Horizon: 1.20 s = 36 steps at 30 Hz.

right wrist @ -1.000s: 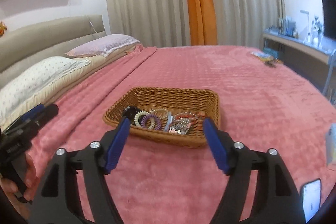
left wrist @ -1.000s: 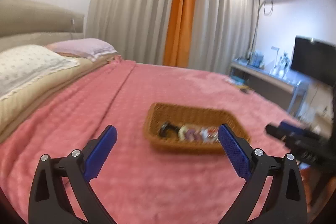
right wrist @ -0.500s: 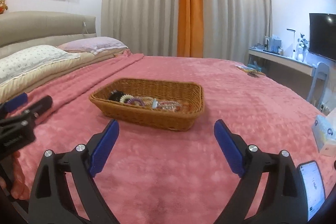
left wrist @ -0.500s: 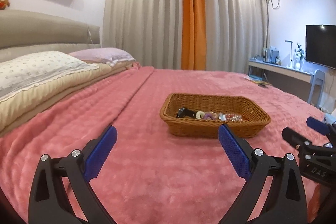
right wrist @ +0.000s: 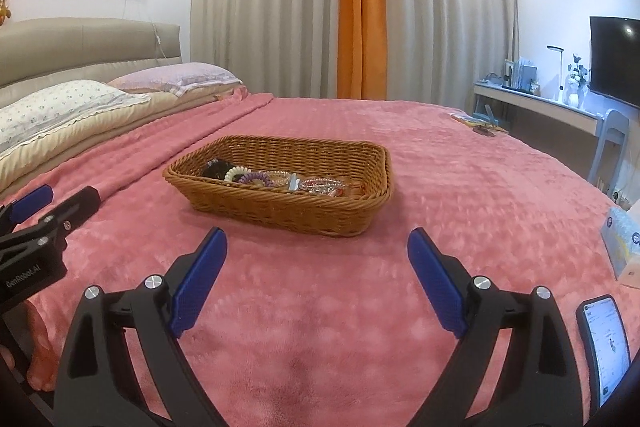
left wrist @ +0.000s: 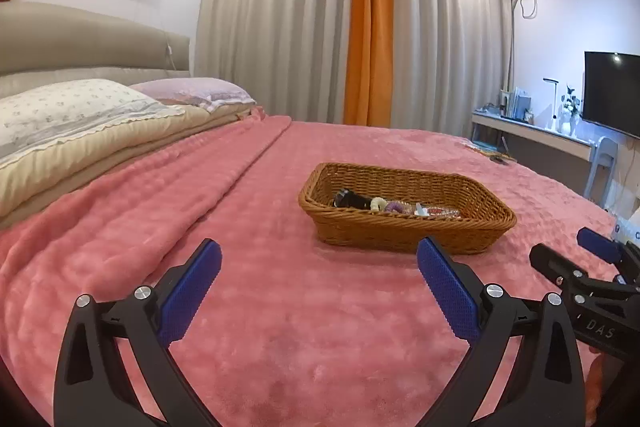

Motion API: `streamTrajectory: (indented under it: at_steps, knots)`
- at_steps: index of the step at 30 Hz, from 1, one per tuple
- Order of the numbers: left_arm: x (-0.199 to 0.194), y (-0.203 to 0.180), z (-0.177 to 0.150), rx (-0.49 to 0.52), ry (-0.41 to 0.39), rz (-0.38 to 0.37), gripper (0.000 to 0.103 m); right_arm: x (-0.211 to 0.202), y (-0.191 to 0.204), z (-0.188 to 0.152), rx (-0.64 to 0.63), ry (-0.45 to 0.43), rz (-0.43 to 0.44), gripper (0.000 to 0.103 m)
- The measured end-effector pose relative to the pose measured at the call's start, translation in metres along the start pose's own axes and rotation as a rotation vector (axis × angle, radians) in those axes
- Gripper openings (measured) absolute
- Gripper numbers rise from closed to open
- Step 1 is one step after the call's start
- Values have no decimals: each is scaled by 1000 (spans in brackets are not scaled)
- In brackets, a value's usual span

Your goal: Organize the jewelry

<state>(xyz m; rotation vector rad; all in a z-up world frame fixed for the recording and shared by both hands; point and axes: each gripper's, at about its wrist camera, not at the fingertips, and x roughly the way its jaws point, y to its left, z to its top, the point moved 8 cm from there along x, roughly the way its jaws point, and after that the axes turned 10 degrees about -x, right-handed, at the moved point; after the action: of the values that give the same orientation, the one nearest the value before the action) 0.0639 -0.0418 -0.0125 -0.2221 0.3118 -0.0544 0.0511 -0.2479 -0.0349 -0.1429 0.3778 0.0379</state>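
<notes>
A brown wicker basket sits on the pink bedspread ahead of both grippers. In it lie a black item, a cream coil hair tie, a purple coil hair tie and beaded bracelets. My left gripper is open and empty, short of the basket's near left side. My right gripper is open and empty, short of the basket's near wall. Each gripper shows at the edge of the other's view, the right gripper and the left gripper.
Pillows and a headboard are at the left. A phone and a tissue pack lie on the bed at the right. A desk and TV stand by the right wall. Small items lie at the far bed edge.
Both views have levelled out and dropped lower toward the bed, so the basket looks flatter and a little farther. Both grippers stay open and empty.
</notes>
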Motion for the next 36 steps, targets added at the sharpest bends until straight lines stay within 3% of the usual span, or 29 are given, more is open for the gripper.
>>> streamTrajectory:
  at_steps: [36]
  knots:
    - [0, 0, -2, 10, -7, 0, 95, 5, 0, -6, 1, 14, 0, 91]
